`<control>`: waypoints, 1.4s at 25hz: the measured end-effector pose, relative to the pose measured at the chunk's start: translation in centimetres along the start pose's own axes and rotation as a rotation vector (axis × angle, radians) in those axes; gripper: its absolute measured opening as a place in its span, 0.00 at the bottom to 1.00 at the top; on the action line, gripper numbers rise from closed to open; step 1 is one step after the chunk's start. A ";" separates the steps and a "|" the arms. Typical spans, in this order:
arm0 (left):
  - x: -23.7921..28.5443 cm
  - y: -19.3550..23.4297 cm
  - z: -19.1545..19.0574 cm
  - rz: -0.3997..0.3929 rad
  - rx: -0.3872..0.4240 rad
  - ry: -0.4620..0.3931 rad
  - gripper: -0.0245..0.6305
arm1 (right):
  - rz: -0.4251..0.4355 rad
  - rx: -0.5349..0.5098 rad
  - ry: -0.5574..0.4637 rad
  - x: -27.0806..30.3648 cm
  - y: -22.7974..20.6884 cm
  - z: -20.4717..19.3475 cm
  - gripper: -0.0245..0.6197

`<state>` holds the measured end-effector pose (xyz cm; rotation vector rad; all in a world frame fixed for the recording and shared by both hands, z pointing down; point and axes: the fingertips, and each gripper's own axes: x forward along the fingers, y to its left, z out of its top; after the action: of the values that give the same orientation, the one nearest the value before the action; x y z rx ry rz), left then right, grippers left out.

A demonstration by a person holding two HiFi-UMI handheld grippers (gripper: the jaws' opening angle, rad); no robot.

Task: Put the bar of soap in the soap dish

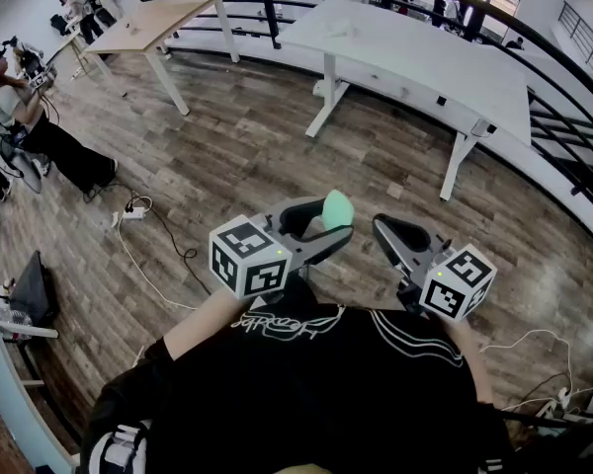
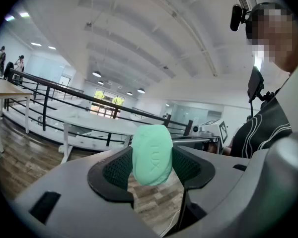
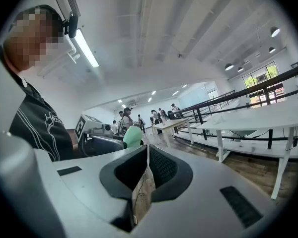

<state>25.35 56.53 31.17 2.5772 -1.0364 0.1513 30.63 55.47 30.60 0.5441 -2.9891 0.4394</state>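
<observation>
Now, mint-green oval bar of soap (image 2: 152, 155), embossed lettering, held upright

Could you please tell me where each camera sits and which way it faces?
Head view: on the person's head, looking steeply down at the wood floor; shows black shirt, left gripper, right gripper.
Left gripper view: on the left gripper, along its jaws, shut on the bar of soap, towards white tables; shirt at right.
Right gripper view: on the right gripper, along its shut jaws; shirt at left.
Shared: bar of soap, in all three.
</observation>
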 end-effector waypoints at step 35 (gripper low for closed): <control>2.3 2.8 0.0 -0.003 -0.056 0.014 0.43 | -0.026 0.071 0.014 0.9 -3.6 -2.1 0.08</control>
<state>25.06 53.16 32.49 2.5237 -1.0179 0.1368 31.10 52.54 33.63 0.5828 -2.9593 0.5466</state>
